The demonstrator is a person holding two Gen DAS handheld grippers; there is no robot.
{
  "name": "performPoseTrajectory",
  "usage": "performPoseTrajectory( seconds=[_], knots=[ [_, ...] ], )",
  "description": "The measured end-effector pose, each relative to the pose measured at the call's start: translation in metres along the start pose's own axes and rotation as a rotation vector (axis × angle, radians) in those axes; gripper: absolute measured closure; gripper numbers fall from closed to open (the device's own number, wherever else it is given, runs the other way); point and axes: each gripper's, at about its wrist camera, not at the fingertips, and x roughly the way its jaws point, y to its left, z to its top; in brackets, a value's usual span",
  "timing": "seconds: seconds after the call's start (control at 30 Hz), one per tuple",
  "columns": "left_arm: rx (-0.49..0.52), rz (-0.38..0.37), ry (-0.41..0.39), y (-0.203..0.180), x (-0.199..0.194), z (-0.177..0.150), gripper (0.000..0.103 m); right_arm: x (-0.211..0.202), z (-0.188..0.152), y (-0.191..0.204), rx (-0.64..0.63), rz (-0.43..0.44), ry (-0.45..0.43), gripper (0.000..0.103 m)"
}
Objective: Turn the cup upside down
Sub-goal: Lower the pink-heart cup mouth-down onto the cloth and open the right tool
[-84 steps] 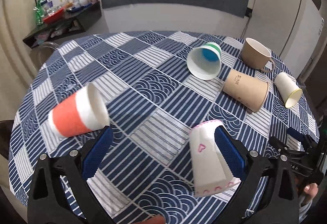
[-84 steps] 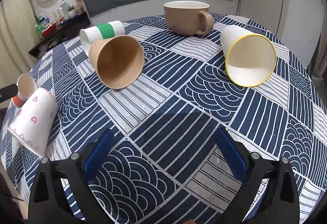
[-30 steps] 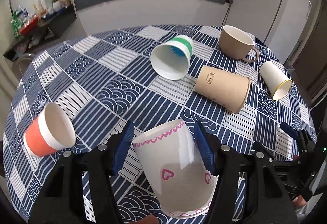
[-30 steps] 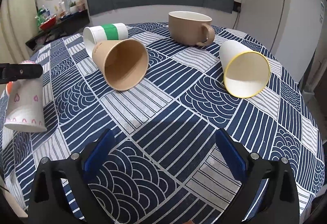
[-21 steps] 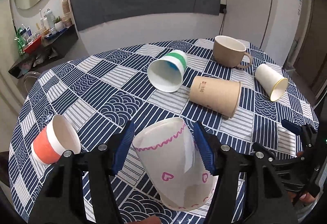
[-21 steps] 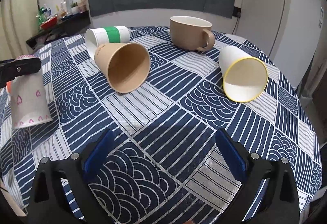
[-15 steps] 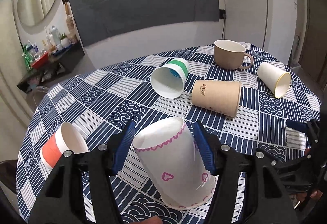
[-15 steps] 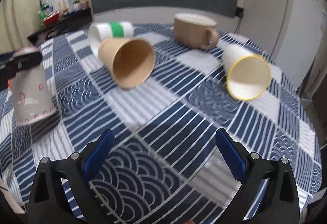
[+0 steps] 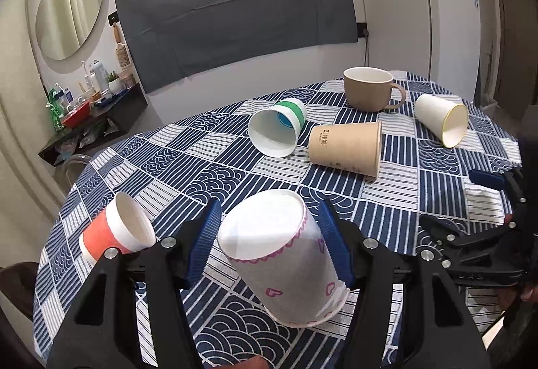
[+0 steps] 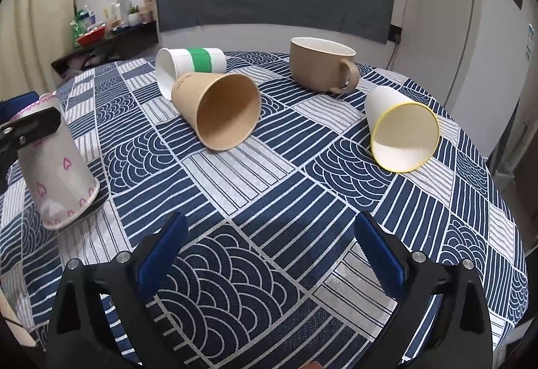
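Tipped further toward upside-down since the half-second-earlier frame: heart cup (image 9: 285, 254), base now up and wide rim down, near edge of rim touching or just off the tablecloth, whole cup leaning rather than flat.

Largest first: round table with blue patterned tablecloth (image 9: 208, 174), carrying all the cups, spread apart so each can be reached alone. Beige mug (image 9: 368, 88) upright at far side. Brown paper cup (image 9: 346, 148) on its side, touching or just beside the green-band cup (image 9: 277, 130), also on its side. Yellow-rim cup (image 10: 401, 128) on its side, well apart. Orange cup (image 9: 114, 232) on its side, just left of the left gripper.

Left gripper (image 9: 269, 237) closed on the heart cup near its base, blue pads squeezing both walls, likely gripped high so the rim can land flat. Seen from right wrist too: heart cup (image 10: 55, 167) tilted, rim at cloth. Right gripper (image 10: 265, 254) spread wide, holding nothing, hovering over bare cloth, probably parked out of the way.

Flip judged nearly done; remaining: level the rim, let go. Risk: thin paper wall crushing or cup toppling on release.
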Motion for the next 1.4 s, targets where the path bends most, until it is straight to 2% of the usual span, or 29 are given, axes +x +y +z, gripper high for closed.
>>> performPoseTrajectory(
  seconds=[0.17,0.3,0.4,0.53,0.63,0.73,0.93,1.13,1.4],
  knots=[
    [-0.006,-0.032,-0.005,0.0,-0.008,-0.005,0.042,0.0,0.0,0.0,0.005,-0.011,0.001,0.008],
    [-0.034,-0.05,-0.003,0.006,-0.013,-0.008,0.03,0.0,0.0,0.001,0.001,-0.029,0.007,0.008],
    [-0.049,-0.058,-0.008,0.012,-0.017,-0.01,0.029,0.001,0.0,0.002,-0.001,-0.046,0.008,0.008],
    [-0.062,-0.057,-0.024,0.021,-0.025,-0.014,0.018,-0.006,-0.001,0.001,0.022,-0.081,-0.031,0.008],
    [-0.073,-0.049,-0.055,0.029,-0.035,-0.021,0.01,-0.013,0.0,-0.002,0.074,-0.041,-0.045,0.008],
    [-0.084,-0.05,-0.067,0.035,-0.039,-0.026,0.009,-0.022,0.004,-0.004,0.116,0.019,-0.05,0.008],
    [-0.112,-0.062,-0.072,0.047,-0.047,-0.039,0.006,-0.042,0.01,0.004,0.134,0.054,-0.074,0.008],
    [-0.132,-0.104,-0.081,0.058,-0.057,-0.056,0.006,-0.057,0.009,0.025,0.096,0.062,-0.09,0.008],
    [-0.118,-0.074,-0.078,0.062,-0.063,-0.083,0.006,-0.073,-0.003,0.052,0.034,0.078,-0.091,0.008]
  ],
)
